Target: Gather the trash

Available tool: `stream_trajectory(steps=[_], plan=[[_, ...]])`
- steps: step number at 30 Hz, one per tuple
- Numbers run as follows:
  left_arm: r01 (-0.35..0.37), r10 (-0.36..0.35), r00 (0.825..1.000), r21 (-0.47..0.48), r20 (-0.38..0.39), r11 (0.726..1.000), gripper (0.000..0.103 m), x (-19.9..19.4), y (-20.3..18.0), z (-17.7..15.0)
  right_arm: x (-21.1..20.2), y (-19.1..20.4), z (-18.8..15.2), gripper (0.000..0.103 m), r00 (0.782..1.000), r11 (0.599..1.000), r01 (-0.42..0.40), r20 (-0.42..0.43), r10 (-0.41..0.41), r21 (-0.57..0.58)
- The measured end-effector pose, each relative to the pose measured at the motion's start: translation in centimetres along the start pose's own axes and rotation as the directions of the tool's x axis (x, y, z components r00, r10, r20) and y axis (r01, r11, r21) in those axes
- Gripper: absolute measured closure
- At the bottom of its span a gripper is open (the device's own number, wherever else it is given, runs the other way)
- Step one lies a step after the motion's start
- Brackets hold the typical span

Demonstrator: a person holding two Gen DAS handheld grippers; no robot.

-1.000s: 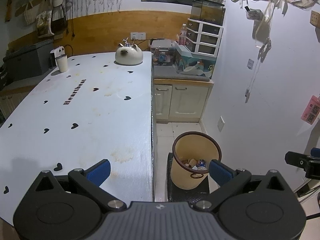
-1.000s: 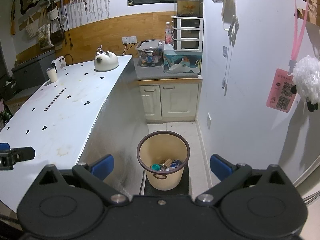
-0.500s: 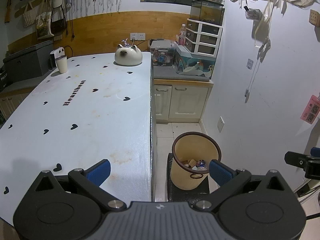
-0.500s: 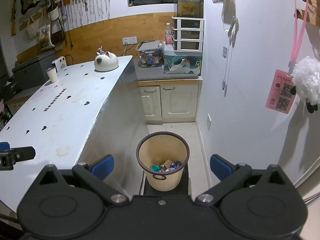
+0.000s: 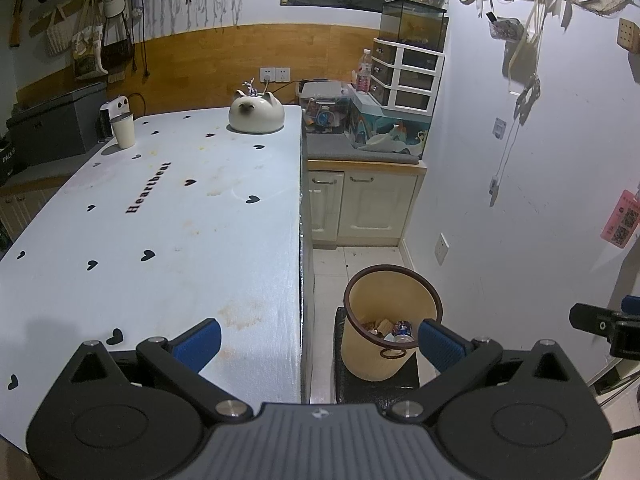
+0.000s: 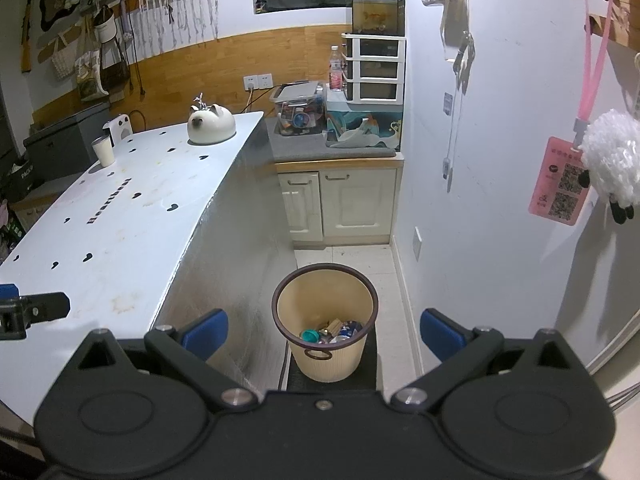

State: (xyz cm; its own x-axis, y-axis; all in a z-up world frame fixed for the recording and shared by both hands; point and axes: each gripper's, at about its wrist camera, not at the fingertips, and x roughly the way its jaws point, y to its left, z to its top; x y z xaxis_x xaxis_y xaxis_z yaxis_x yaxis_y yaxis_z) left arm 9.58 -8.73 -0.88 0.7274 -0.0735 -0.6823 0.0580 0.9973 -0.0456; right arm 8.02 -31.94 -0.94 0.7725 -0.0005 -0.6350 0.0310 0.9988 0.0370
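Note:
A beige trash bin [image 5: 390, 320] [image 6: 325, 320] with a dark rim stands on a black mat on the floor, beside the white table. Cans and scraps of trash [image 6: 332, 332] [image 5: 392, 328] lie at its bottom. My left gripper [image 5: 318, 344] hovers over the table's right edge, open and holding nothing. My right gripper [image 6: 323, 332] hangs above the bin, open, nothing between its blue pads. Each gripper's tip shows at the edge of the other's view.
The white table [image 5: 160, 220] with heart prints carries a cat-shaped pot [image 5: 256, 116] and a paper cup [image 5: 123, 130] at its far end. A cream cabinet [image 6: 340, 204] with boxes on top closes the aisle behind the bin. A white wall [image 6: 500, 200] runs along the right.
Both views shifted only slightly; the bin sits a touch higher in the right wrist view. Both grippers stay open and hold nothing.

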Motion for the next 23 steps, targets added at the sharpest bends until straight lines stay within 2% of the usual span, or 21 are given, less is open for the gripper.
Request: stream_trajectory(steps=[23], plan=[[-0.013,0.013,1.000,-0.005,-0.001,1.000,0.000,0.26,0.60,0.37,0.44,-0.04,0.32,0.000,1.000,1.000,-0.013,0.000,0.013,-0.008]])
